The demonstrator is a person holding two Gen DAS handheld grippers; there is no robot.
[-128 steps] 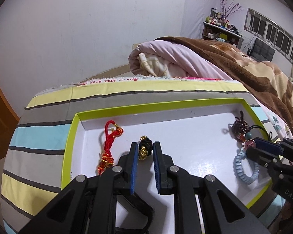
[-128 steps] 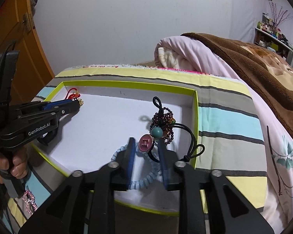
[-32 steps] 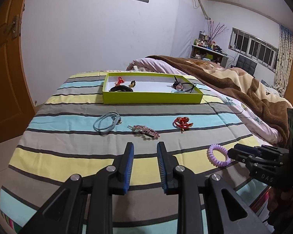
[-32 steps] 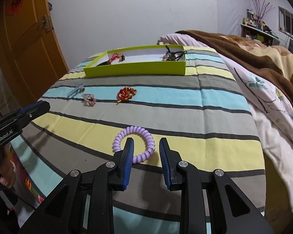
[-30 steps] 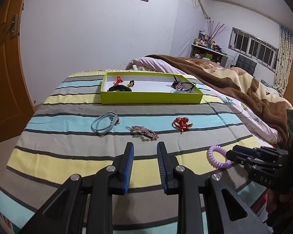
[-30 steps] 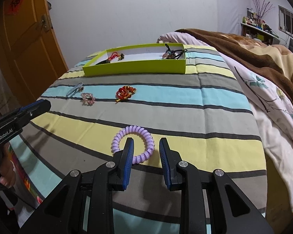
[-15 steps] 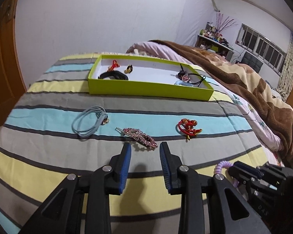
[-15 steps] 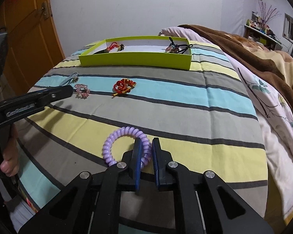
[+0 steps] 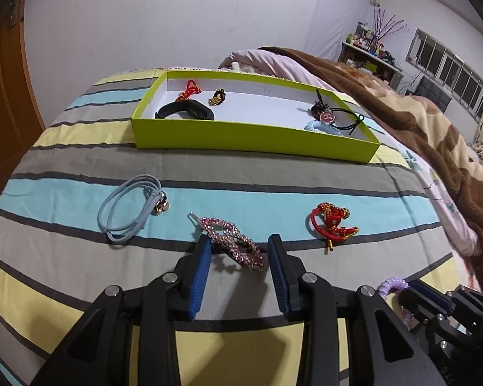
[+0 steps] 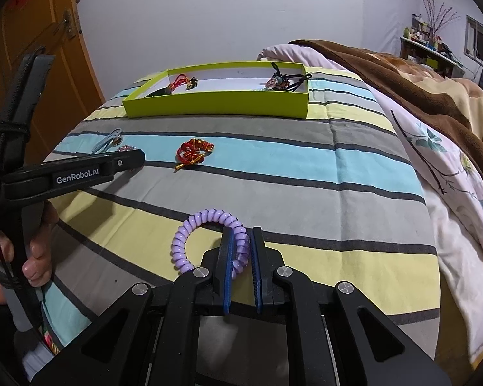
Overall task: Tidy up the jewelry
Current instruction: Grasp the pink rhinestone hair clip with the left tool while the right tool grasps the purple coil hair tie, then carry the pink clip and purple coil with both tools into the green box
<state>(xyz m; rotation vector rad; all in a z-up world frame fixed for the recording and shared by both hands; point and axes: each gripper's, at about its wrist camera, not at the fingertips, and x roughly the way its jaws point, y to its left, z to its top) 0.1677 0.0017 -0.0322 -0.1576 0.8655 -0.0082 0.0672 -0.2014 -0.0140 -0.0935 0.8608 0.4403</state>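
Right gripper point(image 10: 241, 247) clenched on the purple spiral hair tie point(image 10: 209, 238), low over the striped bed; left gripper point(image 9: 238, 257) jaws opening around the pink rhinestone hair clip point(image 9: 232, 241), which may skid aside if nudged.

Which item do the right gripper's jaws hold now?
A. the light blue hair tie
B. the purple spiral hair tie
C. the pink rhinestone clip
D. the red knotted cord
B: the right gripper has its jaws shut on the purple spiral hair tie.
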